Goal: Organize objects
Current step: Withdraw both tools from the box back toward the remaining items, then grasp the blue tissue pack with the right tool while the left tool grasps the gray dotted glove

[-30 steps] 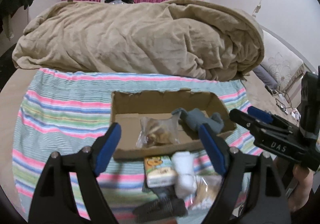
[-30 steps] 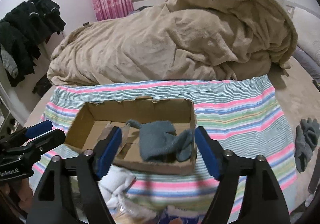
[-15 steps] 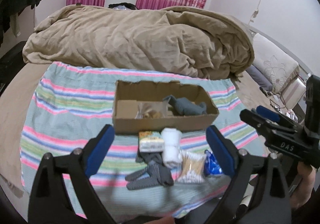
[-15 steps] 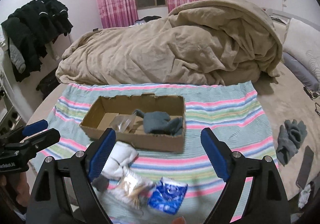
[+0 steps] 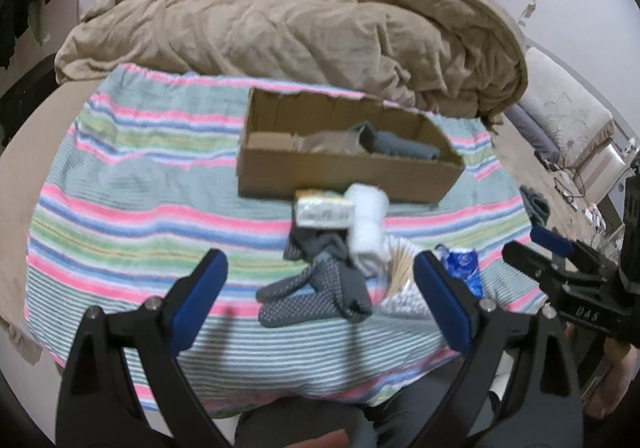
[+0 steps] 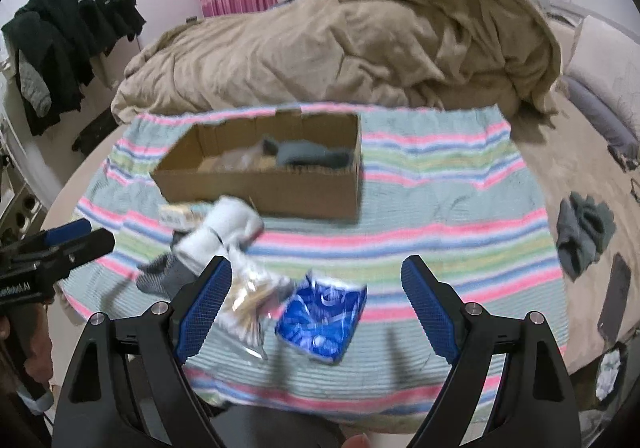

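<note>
A cardboard box (image 5: 344, 176) (image 6: 272, 188) sits on a striped cloth and holds a grey sock (image 5: 396, 146) (image 6: 308, 156) and a clear bag (image 5: 324, 144). In front of it lie a small yellow-white carton (image 5: 324, 210), a white rolled sock (image 5: 366, 224) (image 6: 218, 232), a dotted grey glove (image 5: 316, 288), a bag of wooden sticks (image 6: 248, 300) and a blue packet (image 6: 322, 316) (image 5: 462, 268). My left gripper (image 5: 320, 304) is open, above the glove. My right gripper (image 6: 316, 308) is open, above the blue packet.
A tan duvet (image 5: 288, 28) is heaped behind the box. The striped cloth (image 5: 132, 208) ends at the bed's near edge. At the right lie grey gloves (image 6: 582, 228) and a dark phone (image 6: 614, 302). Dark clothes (image 6: 68, 32) hang at the far left.
Both grippers have pulled back from the box toward the near edge of the bed, so the loose items in front of the box are in view. Both stay open and empty.
</note>
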Demonstrator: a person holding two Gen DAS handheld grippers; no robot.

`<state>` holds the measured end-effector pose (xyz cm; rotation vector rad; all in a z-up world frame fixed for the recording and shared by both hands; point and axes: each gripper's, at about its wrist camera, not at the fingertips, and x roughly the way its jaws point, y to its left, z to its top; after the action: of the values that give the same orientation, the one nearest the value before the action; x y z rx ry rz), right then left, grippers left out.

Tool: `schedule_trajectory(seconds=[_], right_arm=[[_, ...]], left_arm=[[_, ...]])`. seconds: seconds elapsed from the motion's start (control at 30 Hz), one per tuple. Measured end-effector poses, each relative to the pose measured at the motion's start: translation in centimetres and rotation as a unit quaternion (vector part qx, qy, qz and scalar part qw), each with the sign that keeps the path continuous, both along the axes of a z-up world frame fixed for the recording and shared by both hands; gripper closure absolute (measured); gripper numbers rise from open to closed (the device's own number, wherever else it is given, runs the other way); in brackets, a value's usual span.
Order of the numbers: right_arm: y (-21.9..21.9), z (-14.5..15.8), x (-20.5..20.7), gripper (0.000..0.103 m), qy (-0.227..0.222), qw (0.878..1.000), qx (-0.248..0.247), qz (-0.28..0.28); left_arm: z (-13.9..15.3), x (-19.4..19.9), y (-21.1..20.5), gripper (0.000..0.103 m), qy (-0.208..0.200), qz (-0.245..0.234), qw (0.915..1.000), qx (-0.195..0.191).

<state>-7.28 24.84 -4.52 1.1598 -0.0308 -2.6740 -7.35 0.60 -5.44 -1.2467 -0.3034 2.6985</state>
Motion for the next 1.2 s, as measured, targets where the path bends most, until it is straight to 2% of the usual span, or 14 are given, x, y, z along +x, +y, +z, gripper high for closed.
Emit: schedule_trajectory(seconds=[0.2, 0.57, 0.73, 0.8, 0.83, 0.87, 0.9, 0.97, 1.07, 1.2], right_arm=[[0.4, -3.4, -0.3, 0.014, -0.035, 0.999, -0.001, -0.005], [-0.2, -7.3, -1.9, 0.014, -0.078, 0.997, -0.001, 0.004], [-0.2, -8.5, -2.7, 0.014, -0.096, 0.995, -0.012, 0.001], [-0.2, -8.9, -2.9, 0.020, -0.099, 0.995, -0.013, -0.002], [-0.1, -8.9, -2.9, 0.022, -0.099, 0.995, -0.012, -0.002], [-0.1, -9.0, -2.9, 0.028, -0.097, 0.995, -0.012, 0.001], [0.0, -9.0, -2.8, 0.038, -0.096, 0.995, -0.015, 0.002], [0.4, -8.8, -2.8, 0.047, -0.094, 0.995, -0.016, 0.000], [0.9, -8.6, -2.6, 0.054, -0.093, 0.995, -0.023, -0.002], [1.2, -7.9, -2.1, 0.056, -0.082, 0.996, -0.023, -0.008]], left_arm=[[-2.6, -0.5, 0.6, 0.008, -0.025, -0.010, 0.9996, -0.006], [-6.8, -2.7, 1.6, 0.008, -0.066, -0.019, 0.9973, -0.023], [-7.8, -3.2, 1.8, 0.009, -0.063, -0.029, 0.9972, -0.027], [-7.8, -3.2, 2.1, 0.016, -0.055, -0.035, 0.9974, -0.030], [-7.8, -3.2, 2.2, 0.024, -0.053, -0.043, 0.9973, -0.027], [-7.8, -3.1, 2.5, 0.034, -0.051, -0.052, 0.9970, -0.026], [-7.8, -3.1, 2.7, 0.039, -0.050, -0.059, 0.9967, -0.024], [-7.5, -2.8, 3.2, 0.052, -0.044, -0.068, 0.9964, -0.025], [-7.1, -2.5, 3.8, 0.065, -0.035, -0.081, 0.9958, -0.023], [-6.9, -2.1, 3.7, 0.074, -0.032, -0.092, 0.9952, -0.016]])
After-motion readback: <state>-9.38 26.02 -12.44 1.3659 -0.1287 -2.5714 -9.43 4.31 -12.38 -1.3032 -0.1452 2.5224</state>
